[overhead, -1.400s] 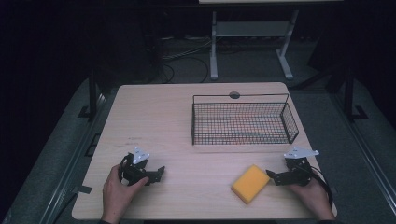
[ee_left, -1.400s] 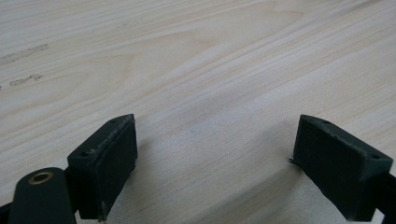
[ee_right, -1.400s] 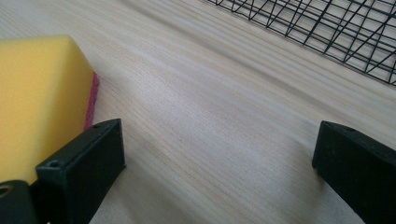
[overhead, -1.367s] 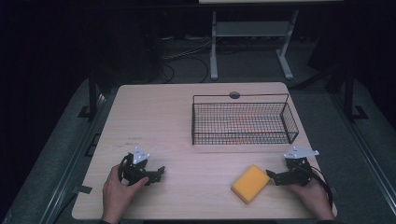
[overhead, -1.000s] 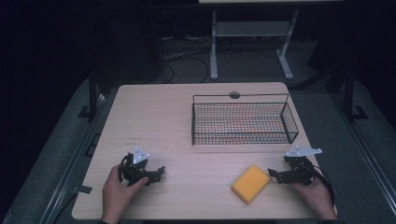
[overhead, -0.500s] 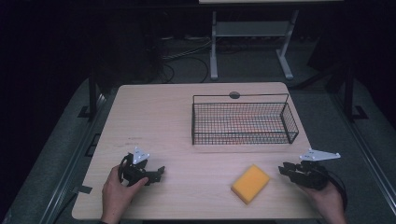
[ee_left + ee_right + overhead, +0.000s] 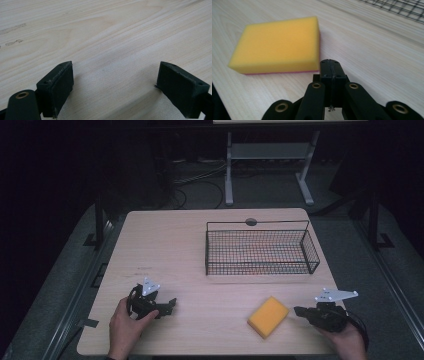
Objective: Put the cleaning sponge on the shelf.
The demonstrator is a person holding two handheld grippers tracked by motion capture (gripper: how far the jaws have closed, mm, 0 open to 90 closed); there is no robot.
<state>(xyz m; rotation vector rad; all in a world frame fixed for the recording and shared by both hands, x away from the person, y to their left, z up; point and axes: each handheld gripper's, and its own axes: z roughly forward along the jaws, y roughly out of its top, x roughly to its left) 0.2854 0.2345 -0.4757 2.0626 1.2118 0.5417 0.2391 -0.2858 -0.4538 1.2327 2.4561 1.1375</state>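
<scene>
Resting low, right tool (image 7: pixel 300 310) points at the sponge (image 7: pixel 268 316), jaws together

i see a bright yellow sponge (image 7: pixel 275 43) with a thin pink layer along its underside. the tabletop (image 7: pixel 170 250) is pale wood with a fine, streaky grain, and in the left gripper view it carries a couple of faint greyish marks. the wire basket (image 7: pixel 261 248) is black, a tight grid of thin bars. my right hand-held gripper (image 7: pixel 332 67) is matte black with small brass-coloured rivets, and my left hand-held gripper (image 7: pixel 115 82) has the same matte black pads. each carries a light grey plate on top.
</scene>
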